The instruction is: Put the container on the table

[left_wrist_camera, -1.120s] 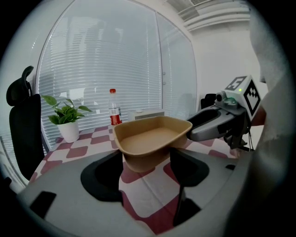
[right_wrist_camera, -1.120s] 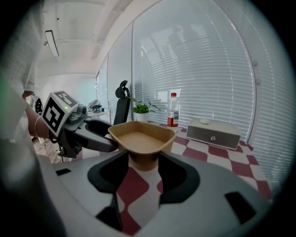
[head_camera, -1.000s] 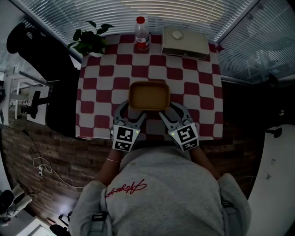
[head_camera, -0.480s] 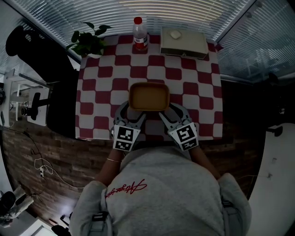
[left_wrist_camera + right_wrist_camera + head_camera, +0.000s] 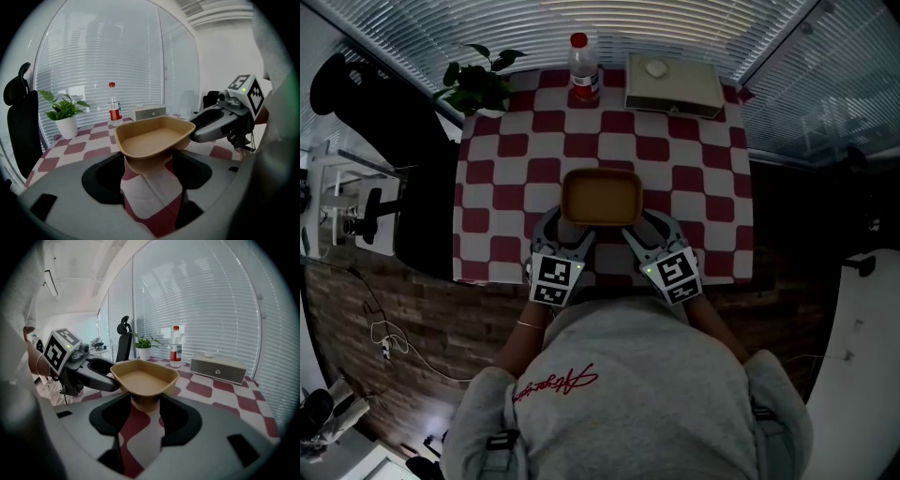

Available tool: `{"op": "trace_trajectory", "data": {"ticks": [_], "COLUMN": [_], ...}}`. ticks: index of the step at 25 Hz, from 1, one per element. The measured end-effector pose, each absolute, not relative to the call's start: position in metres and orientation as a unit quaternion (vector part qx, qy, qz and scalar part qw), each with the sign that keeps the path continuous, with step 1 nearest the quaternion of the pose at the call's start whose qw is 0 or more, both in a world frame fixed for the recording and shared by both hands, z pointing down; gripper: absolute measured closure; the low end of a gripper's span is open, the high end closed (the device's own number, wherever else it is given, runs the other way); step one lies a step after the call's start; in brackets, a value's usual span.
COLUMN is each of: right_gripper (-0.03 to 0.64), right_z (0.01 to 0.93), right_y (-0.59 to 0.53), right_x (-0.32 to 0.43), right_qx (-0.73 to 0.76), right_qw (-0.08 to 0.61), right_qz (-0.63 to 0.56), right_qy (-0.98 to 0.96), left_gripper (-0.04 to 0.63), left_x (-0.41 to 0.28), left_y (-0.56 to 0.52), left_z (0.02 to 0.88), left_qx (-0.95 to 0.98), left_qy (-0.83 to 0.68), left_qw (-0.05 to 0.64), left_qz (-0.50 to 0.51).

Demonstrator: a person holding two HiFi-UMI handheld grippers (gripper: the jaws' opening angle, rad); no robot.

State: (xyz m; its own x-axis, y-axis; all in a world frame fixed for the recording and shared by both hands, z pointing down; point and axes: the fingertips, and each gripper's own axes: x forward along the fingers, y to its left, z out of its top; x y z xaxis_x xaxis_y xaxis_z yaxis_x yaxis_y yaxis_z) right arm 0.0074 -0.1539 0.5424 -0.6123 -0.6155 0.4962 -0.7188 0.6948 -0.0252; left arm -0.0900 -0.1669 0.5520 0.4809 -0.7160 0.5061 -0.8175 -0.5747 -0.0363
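The container (image 5: 602, 197), a tan open tub with rounded corners, sits at the middle of the head view, over the near half of the table (image 5: 703, 206), which wears a red-and-white checked cloth. The left gripper (image 5: 147, 158) has its jaws partly apart and closed on the tub's near left corner: in its own view the tub's base fills the gap between the two dark pads. The right gripper (image 5: 145, 399) does the same at the near right corner, jaws about half spread with the tub's base wedged between them. Each gripper shows at the side of the other's view, its grey jaw against the tub's rim. Whether the tub's bottom touches the cloth cannot be made out. At the top of the head view, along the table's far edge, stand a plant (image 5: 478, 80) at the left, a red-capped bottle (image 5: 583, 67) beside it, and a pale flat box (image 5: 673, 86) to the right. A black chair (image 5: 384, 122) stands at the upper left, off the table.
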Motion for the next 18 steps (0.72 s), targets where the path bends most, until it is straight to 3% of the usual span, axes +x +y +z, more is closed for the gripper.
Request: {"op": "trace_trajectory", "data": {"ticks": [18], "right_gripper": [0.419], "right_z": [0.555], "right_y": [-0.153], "right_x": [0.010], "right_qx": [0.362], "right_qw": [0.245], "right_qz": [0.123], "right_qy": [-0.891], "left_gripper": [0.268], "left_x": [-0.088], "left_y": [-0.165], "left_z": [0.564], "left_qx": [0.848], "left_qy": [-0.450], "left_qw": [0.118], "left_qz": [0.254]}}
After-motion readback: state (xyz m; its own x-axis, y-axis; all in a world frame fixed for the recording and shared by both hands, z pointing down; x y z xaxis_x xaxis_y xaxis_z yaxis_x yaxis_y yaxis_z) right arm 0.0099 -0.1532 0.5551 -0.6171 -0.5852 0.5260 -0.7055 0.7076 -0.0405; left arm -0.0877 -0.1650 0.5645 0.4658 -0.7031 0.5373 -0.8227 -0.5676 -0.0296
